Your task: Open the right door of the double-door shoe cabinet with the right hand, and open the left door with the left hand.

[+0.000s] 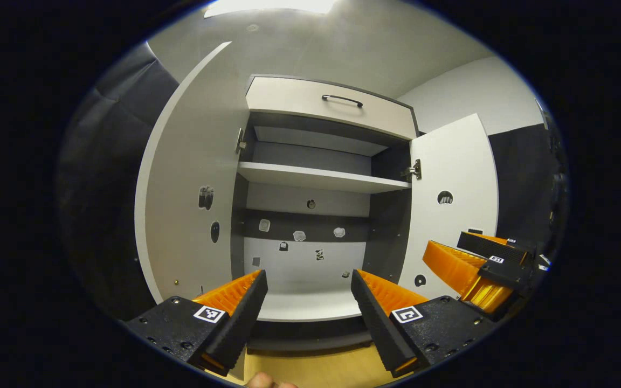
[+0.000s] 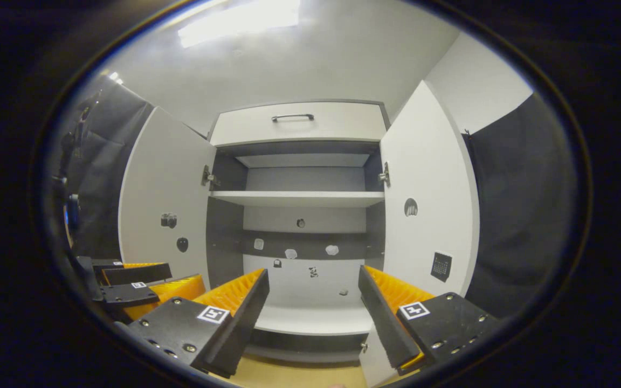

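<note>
Both flat white doors [image 2: 429,205] open; jaws apparently empty.

A drawer [image 2: 299,123] with a dark handle [image 2: 292,117] sits shut above; a ceiling light [image 2: 240,19] glows overhead; black cloth [image 2: 521,210] hangs at the side; pale wooden floor [image 1: 316,369] lies below.

White doors [image 2: 429,205], dark-grey cabinet interior [image 2: 224,226]

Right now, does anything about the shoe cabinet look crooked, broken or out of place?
Nothing stands out. The left door and right door both stand swung open on their hinges, the shelf sits level, and the drawer above is shut.
</note>
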